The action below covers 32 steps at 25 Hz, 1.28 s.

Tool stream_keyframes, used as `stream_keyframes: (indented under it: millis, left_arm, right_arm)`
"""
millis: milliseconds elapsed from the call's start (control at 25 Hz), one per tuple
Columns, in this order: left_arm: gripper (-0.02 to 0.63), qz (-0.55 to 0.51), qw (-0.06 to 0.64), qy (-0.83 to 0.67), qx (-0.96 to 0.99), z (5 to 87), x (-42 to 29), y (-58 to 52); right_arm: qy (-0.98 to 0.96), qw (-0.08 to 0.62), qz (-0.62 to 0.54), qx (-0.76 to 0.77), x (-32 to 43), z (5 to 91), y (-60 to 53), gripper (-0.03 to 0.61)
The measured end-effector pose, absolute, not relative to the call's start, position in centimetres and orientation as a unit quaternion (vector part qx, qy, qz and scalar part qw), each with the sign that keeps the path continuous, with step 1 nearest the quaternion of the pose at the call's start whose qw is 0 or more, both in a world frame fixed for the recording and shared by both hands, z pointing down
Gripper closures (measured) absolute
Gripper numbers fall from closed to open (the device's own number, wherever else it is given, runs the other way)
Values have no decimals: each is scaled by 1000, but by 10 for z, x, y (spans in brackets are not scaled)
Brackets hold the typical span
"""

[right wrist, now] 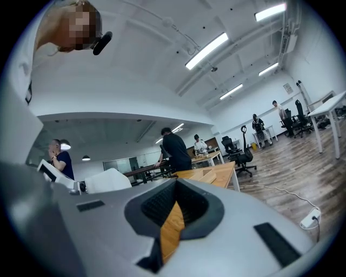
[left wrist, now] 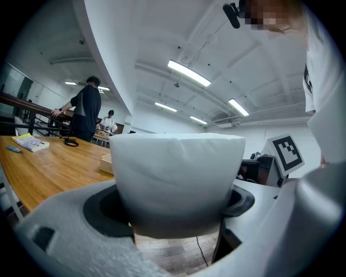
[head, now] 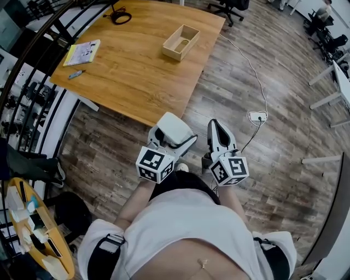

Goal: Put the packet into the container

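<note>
A white soft packet (head: pixel 174 128) is clamped in my left gripper (head: pixel 170 135), which I hold close to my body, above the floor just off the near edge of the wooden table (head: pixel 131 71). The left gripper view shows the packet (left wrist: pixel 175 178) filling the space between the jaws. The container, an open light wooden box (head: pixel 181 42), stands far off on the table's far right part and appears small behind the packet's left edge (left wrist: pixel 105 162). My right gripper (head: pixel 217 129) sits beside the left one, shut and with nothing in it (right wrist: pixel 172 219).
A yellow booklet (head: pixel 82 53), a pen (head: pixel 75 74) and a black cable coil (head: pixel 120 16) lie on the table's left and far side. A white power strip (head: pixel 257 116) with its cord lies on the floor to the right. A dark railing (head: pixel 33 82) runs along the left.
</note>
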<state>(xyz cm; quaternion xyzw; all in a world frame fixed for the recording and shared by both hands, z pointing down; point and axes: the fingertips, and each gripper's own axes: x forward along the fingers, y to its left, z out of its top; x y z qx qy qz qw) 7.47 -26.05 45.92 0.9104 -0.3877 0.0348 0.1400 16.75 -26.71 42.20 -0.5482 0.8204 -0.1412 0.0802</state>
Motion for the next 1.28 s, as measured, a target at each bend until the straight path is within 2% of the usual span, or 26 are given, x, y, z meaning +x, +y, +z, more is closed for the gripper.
stream_keyframes:
  millis: [560, 1280]
  left_arm:
    - [147, 45, 144, -388, 909, 462, 98, -289]
    - [147, 48, 145, -441, 884, 455, 80, -409]
  right_arm:
    - [820, 93, -136, -548, 191, 416, -295, 566]
    - [846, 75, -148, -507, 193, 420, -414, 566]
